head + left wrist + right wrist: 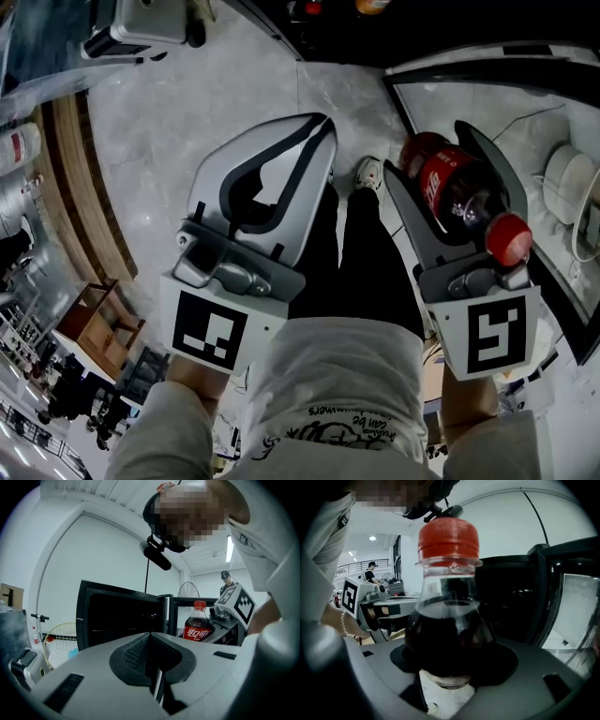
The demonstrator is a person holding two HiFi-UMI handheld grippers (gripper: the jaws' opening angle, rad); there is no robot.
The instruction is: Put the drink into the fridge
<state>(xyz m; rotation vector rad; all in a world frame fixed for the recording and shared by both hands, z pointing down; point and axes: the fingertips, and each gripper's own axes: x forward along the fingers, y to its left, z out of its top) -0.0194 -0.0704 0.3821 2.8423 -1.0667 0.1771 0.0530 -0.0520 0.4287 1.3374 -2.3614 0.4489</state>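
Note:
The drink is a cola bottle with a red cap and red label, and my right gripper is shut on its body. In the right gripper view the bottle fills the middle, upright between the jaws of my right gripper. The black fridge stands just right of it with its door open and its white inside showing. My left gripper is shut on nothing, to the left of the bottle. From the left gripper view, the bottle hangs in front of the fridge.
Pale marble floor lies below, with the person's dark trouser legs and a shoe between the grippers. A wooden stand is at the left and a white machine at the top left. A white round object sits inside the fridge.

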